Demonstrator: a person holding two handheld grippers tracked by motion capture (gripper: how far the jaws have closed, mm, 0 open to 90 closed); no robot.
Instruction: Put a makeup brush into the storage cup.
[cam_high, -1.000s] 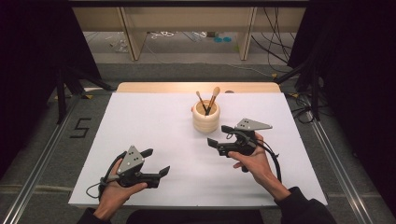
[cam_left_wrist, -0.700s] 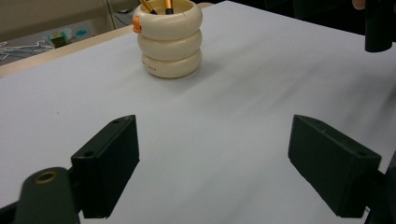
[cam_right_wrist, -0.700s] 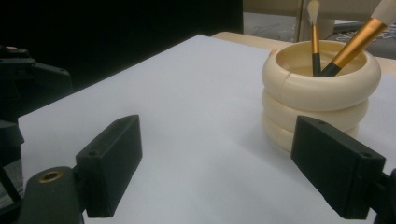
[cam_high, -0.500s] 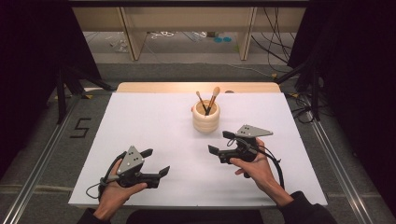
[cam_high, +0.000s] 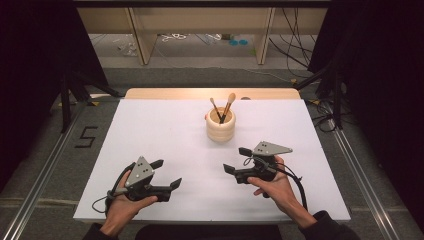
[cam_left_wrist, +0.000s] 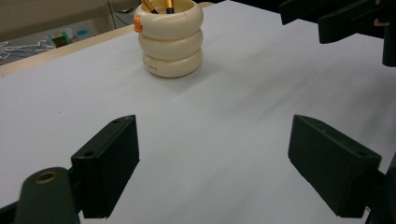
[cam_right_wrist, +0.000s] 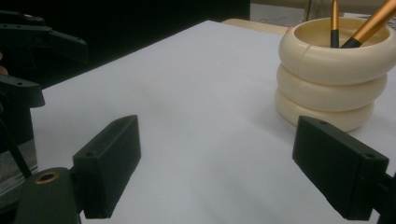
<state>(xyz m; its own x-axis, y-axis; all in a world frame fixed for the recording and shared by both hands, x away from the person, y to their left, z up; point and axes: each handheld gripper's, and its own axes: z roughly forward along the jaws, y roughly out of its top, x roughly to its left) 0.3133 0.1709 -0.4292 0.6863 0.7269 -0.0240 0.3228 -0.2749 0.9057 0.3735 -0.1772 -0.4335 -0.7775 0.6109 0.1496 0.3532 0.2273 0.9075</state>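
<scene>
A cream ribbed cup (cam_high: 220, 126) stands upright on the white table (cam_high: 165, 125), past the middle, with two gold-handled brushes (cam_high: 228, 104) leaning in it. My left gripper (cam_high: 167, 173) rests near the front left, open, its jaws pointing right and nothing between them. My right gripper (cam_high: 235, 160) is held just in front of the cup, open and empty, jaws pointing left. In the left gripper view the cup (cam_left_wrist: 170, 42) stands ahead of the spread jaws, with the right gripper (cam_left_wrist: 345, 18) at the top right. In the right gripper view the cup (cam_right_wrist: 331, 79) is close on the right.
A wooden strip (cam_high: 210, 93) runs along the table's far edge. Cables (cam_high: 320, 107) lie on the floor at the right, and a "5" mark (cam_high: 86, 136) is on the floor at the left. Shelf legs (cam_high: 140, 37) stand beyond the table.
My right gripper has drawn back from the cup toward the table's front edge, staying open. The left gripper and the cup have not moved.
</scene>
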